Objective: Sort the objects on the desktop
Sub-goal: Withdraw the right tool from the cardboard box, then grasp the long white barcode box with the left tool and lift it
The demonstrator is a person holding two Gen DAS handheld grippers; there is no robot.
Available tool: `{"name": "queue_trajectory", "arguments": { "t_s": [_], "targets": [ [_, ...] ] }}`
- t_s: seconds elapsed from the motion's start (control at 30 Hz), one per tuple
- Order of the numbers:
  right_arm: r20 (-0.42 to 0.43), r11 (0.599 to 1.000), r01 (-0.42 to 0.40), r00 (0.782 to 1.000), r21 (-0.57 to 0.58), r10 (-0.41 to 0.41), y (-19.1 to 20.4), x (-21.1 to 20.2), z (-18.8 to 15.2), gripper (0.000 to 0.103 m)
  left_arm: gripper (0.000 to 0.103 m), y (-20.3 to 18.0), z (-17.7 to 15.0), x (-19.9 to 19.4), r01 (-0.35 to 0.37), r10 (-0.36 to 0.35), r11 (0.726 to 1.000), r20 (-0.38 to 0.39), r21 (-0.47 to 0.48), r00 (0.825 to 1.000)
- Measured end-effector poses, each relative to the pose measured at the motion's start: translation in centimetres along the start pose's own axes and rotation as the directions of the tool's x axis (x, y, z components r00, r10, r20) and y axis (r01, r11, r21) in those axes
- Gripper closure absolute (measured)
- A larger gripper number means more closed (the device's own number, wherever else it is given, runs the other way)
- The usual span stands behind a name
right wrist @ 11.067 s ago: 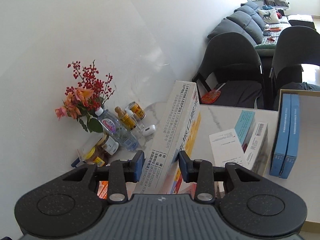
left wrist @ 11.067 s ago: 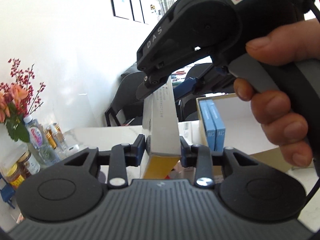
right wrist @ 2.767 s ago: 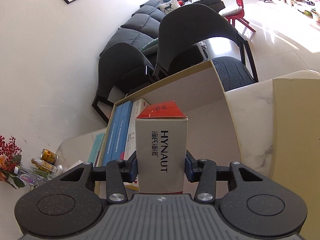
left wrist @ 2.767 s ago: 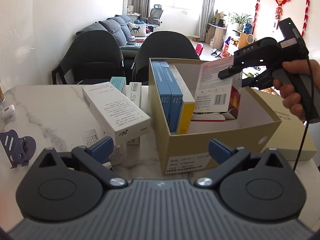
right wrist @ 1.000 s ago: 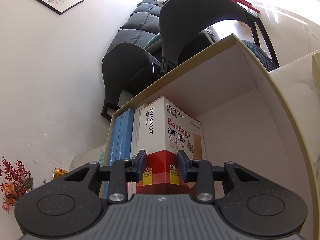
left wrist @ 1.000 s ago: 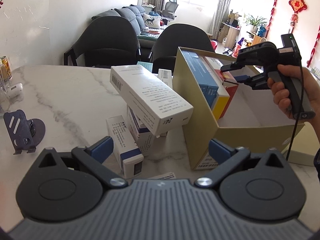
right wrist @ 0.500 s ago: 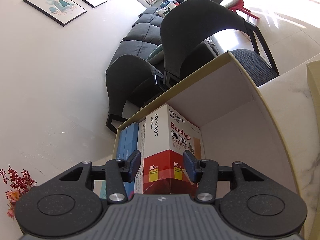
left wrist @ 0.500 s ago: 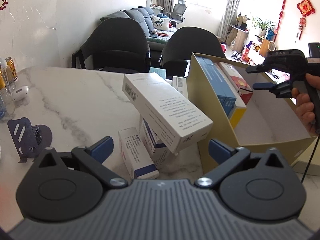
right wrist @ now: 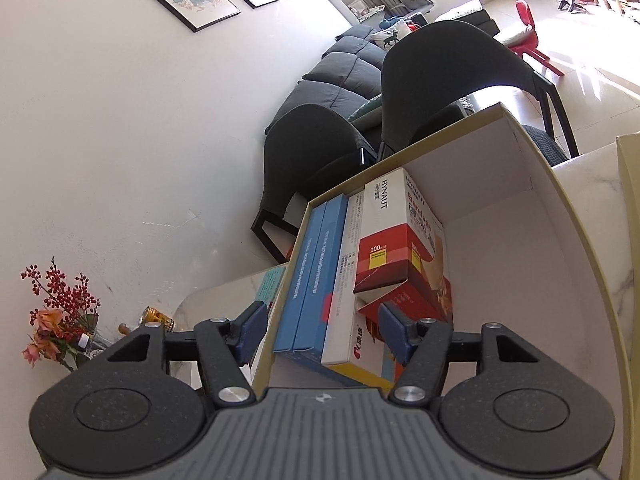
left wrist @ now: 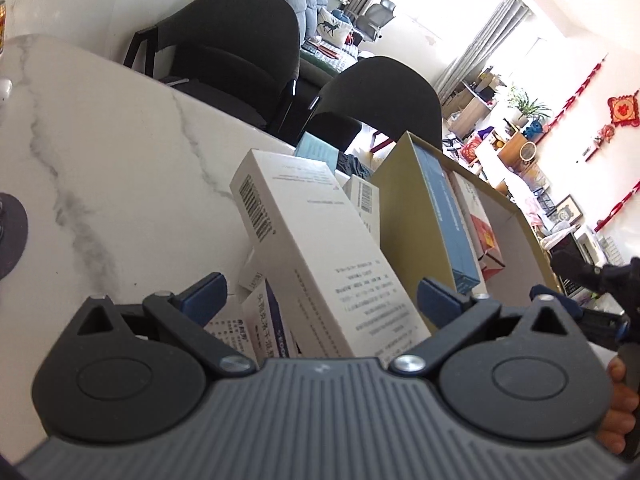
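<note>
A long white box lies slanted on top of smaller white-and-blue boxes on the marble table. My left gripper is open, and the long box's near end lies between its fingers without touching the pads. Right of the pile stands the tan cardboard box. In the right wrist view that cardboard box holds two blue boxes, a white-and-yellow box and the red-and-white bandage box, all standing on edge. My right gripper hovers above them, jaws opening, holding nothing.
Two dark chairs stand behind the table. A vase of red and orange flowers and a gold can sit at the table's far left corner. A tan lid lies right of the cardboard box. A dark stand sits at left.
My right gripper let go of the bandage box, opened and drew back up from the cardboard box. My left gripper rolled and moved in over the long white box.
</note>
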State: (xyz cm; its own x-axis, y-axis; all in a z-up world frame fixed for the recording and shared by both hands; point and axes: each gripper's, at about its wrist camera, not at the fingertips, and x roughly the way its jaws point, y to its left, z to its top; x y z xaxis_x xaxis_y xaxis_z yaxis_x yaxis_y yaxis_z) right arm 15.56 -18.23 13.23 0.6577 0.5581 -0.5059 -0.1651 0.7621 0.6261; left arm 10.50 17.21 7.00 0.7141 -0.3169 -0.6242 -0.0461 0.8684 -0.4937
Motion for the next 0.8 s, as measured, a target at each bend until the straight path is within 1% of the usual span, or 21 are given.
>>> {"name": "queue_trajectory", "arguments": {
  "t_s": [0.13, 0.17, 0.2, 0.23, 0.27, 0.3, 0.33, 0.37, 0.4, 0.43, 0.47, 0.53, 0.6, 0.73, 0.8],
  "targets": [
    [-0.013, 1.000, 0.013, 1.000, 0.003, -0.012, -0.4, 0.0, -0.8, 0.038, 0.001, 0.8, 0.6, 0.7, 0.047, -0.047, 0.997, 0.006, -0.060, 0.999],
    [-0.014, 1.000, 0.015, 1.000, 0.005, -0.015, -0.5, 0.0, -0.9, 0.038, 0.008, 0.9, 0.7, 0.8, 0.050, -0.050, 0.996, 0.006, -0.071, 0.999],
    [-0.015, 1.000, 0.016, 1.000, 0.007, -0.016, -0.5, 0.0, -1.1, 0.038, 0.022, 0.9, 0.7, 0.8, 0.050, -0.049, 0.996, 0.004, -0.068, 0.999],
    [-0.016, 1.000, 0.018, 1.000, 0.009, -0.018, -0.6, 0.0, -1.2, 0.038, 0.027, 0.8, 0.7, 0.8, 0.056, -0.056, 0.996, 0.005, -0.065, 0.998],
    [-0.017, 1.000, 0.020, 1.000, 0.012, -0.019, -0.7, 0.0, -1.4, 0.038, 0.040, 0.6, 0.6, 0.6, 0.072, -0.071, 0.995, 0.010, -0.063, 0.997],
    [-0.017, 1.000, 0.020, 1.000, 0.015, -0.020, -0.8, 0.0, -1.5, 0.038, 0.050, 0.4, 0.6, 0.5, 0.073, -0.072, 0.996, 0.013, -0.056, 0.997],
    [-0.017, 1.000, 0.020, 1.000, 0.018, -0.019, -0.8, 0.0, -1.6, 0.038, 0.053, 0.0, 0.5, 0.2, 0.059, -0.059, 0.997, 0.018, -0.042, 0.998],
    [-0.017, 1.000, 0.018, 1.000, 0.019, -0.018, -0.7, 0.0, -1.7, 0.038, 0.059, -0.3, 0.6, -0.1, 0.044, -0.043, 0.999, 0.024, -0.029, 0.999],
    [-0.018, 1.000, 0.016, 1.000, 0.020, -0.016, -0.7, 0.0, -1.8, 0.038, 0.070, -0.4, 0.6, -0.5, 0.040, -0.039, 0.999, 0.026, -0.027, 0.999],
    [-0.017, 1.000, 0.015, 1.000, 0.019, -0.015, -0.5, 0.0, -1.9, 0.038, 0.074, -0.5, 0.7, -0.9, 0.036, -0.035, 0.999, 0.027, -0.025, 0.999],
    [-0.016, 1.000, 0.015, 1.000, 0.016, -0.015, -0.4, -0.1, -2.0, 0.038, 0.076, -0.6, 0.7, -1.3, 0.035, -0.034, 0.999, 0.031, -0.023, 0.999],
    [-0.011, 1.000, 0.013, 1.000, 0.000, -0.013, 0.1, -0.2, -2.3, 0.038, 0.076, -0.8, 0.5, -2.5, 0.040, -0.039, 0.999, 0.056, -0.014, 0.998],
    [-0.006, 1.000, 0.009, 1.000, -0.015, -0.009, 0.6, -0.5, -2.6, 0.038, 0.076, -1.3, 0.1, -4.1, 0.005, -0.007, 1.000, 0.081, 0.025, 0.997],
    [-0.003, 0.999, -0.009, 1.000, -0.031, 0.009, 1.6, -0.8, -3.2, 0.038, 0.076, -1.5, -0.8, -6.6, -0.040, 0.032, 0.997, 0.114, 0.064, 0.993],
    [-0.009, 0.999, -0.025, 1.000, -0.036, 0.024, 2.0, -0.8, -3.6, 0.038, 0.076, -1.3, -1.4, -7.6, -0.083, 0.072, 0.993, 0.126, 0.086, 0.989]
  ]
}}
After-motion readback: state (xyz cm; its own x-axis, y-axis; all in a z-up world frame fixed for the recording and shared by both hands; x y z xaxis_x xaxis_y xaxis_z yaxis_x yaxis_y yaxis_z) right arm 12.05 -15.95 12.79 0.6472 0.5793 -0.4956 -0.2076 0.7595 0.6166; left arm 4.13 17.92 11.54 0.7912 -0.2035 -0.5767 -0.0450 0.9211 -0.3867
